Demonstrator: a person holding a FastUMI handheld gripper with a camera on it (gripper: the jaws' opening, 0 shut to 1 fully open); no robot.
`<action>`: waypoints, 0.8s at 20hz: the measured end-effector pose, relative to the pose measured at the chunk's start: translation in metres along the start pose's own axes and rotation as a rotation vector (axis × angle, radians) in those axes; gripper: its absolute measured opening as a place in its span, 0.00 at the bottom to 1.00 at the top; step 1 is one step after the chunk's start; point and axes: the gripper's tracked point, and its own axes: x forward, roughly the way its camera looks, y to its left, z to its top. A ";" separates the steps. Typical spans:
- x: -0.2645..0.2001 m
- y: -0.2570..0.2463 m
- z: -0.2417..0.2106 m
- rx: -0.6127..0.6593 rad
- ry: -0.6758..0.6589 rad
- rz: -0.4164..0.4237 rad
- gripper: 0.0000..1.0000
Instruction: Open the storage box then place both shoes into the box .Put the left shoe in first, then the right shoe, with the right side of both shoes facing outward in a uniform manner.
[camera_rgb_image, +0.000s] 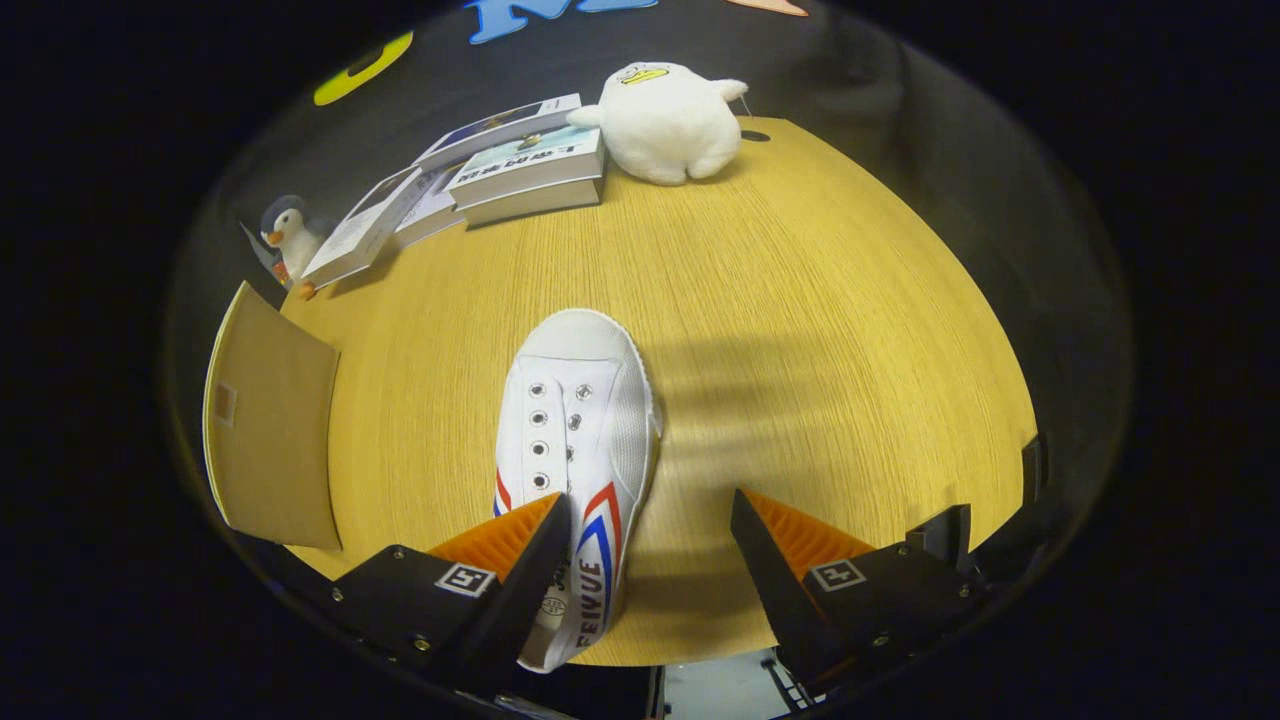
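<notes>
gripper (650, 545): fingers wide apart, holding nothing; I've got the left one over shoe's heel, right one off to the side.
shoe (580, 420): white sneaker flat on table (800, 330), toe pointing away; prob lined up for a heel grab.
box (270, 430): cardboard flap just left of shoe, close for the drop-in.

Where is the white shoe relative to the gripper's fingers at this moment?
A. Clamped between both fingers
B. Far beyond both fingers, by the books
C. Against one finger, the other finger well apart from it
C: the white shoe lies against one finger of the open gripper, the other standing clear over the wooden table.
</notes>
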 end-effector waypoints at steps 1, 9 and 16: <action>0.002 0.001 0.000 0.007 0.006 0.003 0.98; 0.015 0.018 -0.008 -0.028 0.065 0.023 0.91; 0.014 0.022 -0.009 -0.014 0.089 0.030 0.42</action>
